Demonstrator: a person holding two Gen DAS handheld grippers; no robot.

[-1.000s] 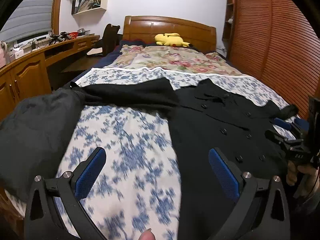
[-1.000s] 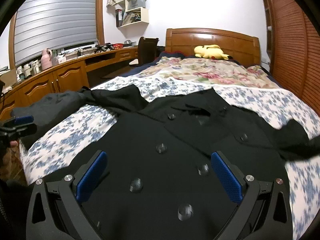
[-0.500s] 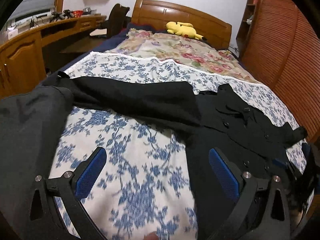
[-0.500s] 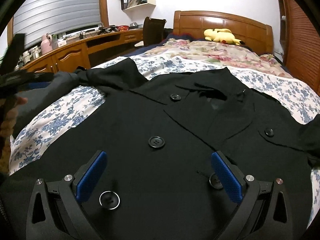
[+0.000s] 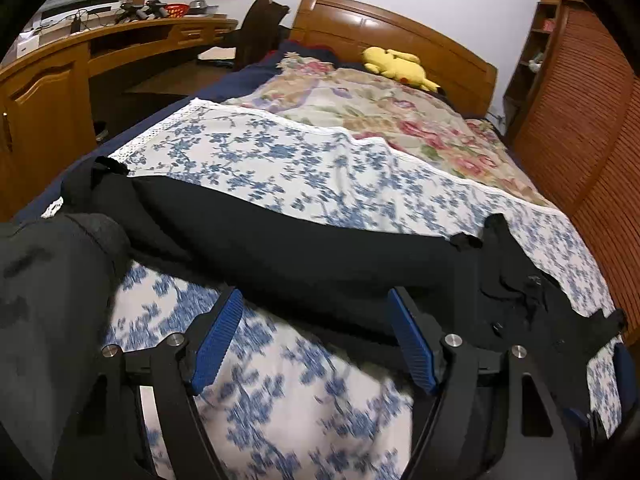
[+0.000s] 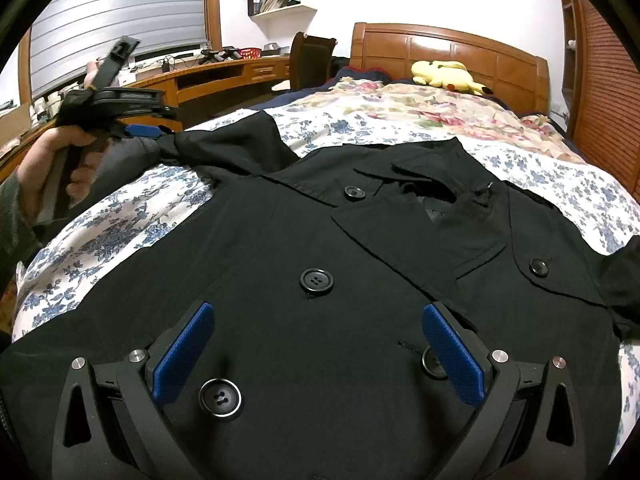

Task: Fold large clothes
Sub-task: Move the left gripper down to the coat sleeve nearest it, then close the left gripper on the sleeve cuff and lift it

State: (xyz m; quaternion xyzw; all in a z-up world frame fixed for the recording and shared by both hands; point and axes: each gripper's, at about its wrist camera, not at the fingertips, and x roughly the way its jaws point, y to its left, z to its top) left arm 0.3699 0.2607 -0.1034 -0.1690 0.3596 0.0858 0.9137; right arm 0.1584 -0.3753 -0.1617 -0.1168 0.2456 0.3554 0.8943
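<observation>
Your black coat (image 6: 320, 264) lies face up across the foot half of the bed (image 5: 304, 168), spread over the blue-flowered sheet (image 5: 280, 392), its collar toward the headboard (image 6: 448, 52) and its buttons showing down the front. One sleeve (image 5: 280, 248) stretches out toward the bed's left edge, where it meets a dark grey garment (image 5: 44, 320) draped over that edge.

Your left gripper (image 5: 316, 344) sits low over the sheet just short of that sleeve, its blue pads spread apart with nothing between them; the near edge of the sleeve lies right ahead of the fingertips. From the right wrist view you see your left hand (image 6: 52, 168) holding that tool near the bed's left edge, close to the sleeve's end.

Your right gripper (image 6: 320, 352) hovers over the coat's front panel near the foot edge, jaws released and wide, bracketing the cloth between two rows of buttons without pinching it. Whether the pads touch the fabric cannot be told.

A yellow plush toy (image 6: 448, 74) rests by the headboard on the floral quilt (image 5: 380, 112).
</observation>
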